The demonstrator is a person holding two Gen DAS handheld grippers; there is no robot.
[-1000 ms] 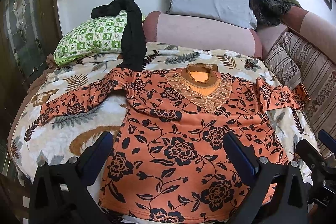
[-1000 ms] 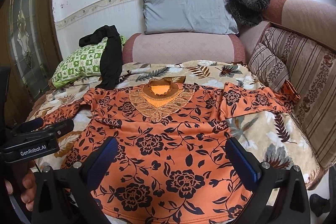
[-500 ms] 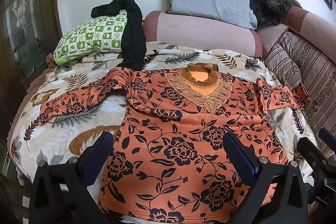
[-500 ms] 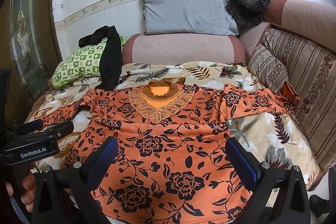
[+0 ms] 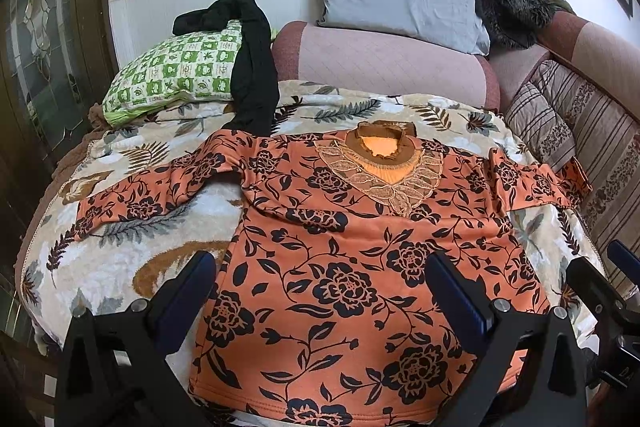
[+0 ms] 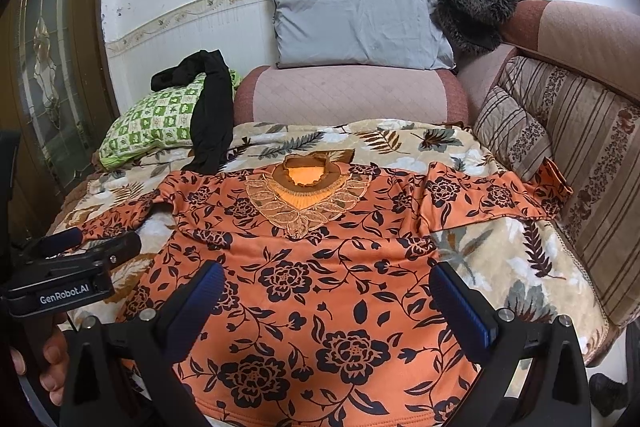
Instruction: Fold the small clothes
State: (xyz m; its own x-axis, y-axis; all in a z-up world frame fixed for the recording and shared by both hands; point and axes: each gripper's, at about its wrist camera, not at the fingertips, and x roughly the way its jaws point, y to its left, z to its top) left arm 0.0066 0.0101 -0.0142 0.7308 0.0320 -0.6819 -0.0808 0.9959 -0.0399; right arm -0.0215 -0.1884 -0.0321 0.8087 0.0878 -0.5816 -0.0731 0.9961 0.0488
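Leaf-print blanket (image 5: 120, 259) over a sofa bed, grey pillow (image 5: 396, 7) far ahead. Orange floral top (image 5: 352, 267) spread flat beneath both tongs, sleeves out sideways. Left gripper (image 5: 320, 291) and right gripper (image 6: 326, 299) gaping wide, holding nothing.

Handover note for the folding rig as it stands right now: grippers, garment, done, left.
Left gripper: open, empty, hovering over the lower half of the orange long-sleeved top with black flower print.
Right gripper: open, empty, over the same top's lower half, to the right of the left one.
Top: spread flat, front up, on the leaf-patterned blanket, neckline toward the sofa back, both sleeves stretched out sideways; the right sleeve end reaches the striped sofa cushion.
Done: laid out only; no fold visible.
Left: fold both sleeves in, then the body.
Nearby: black garment draped over the green checked pillow.
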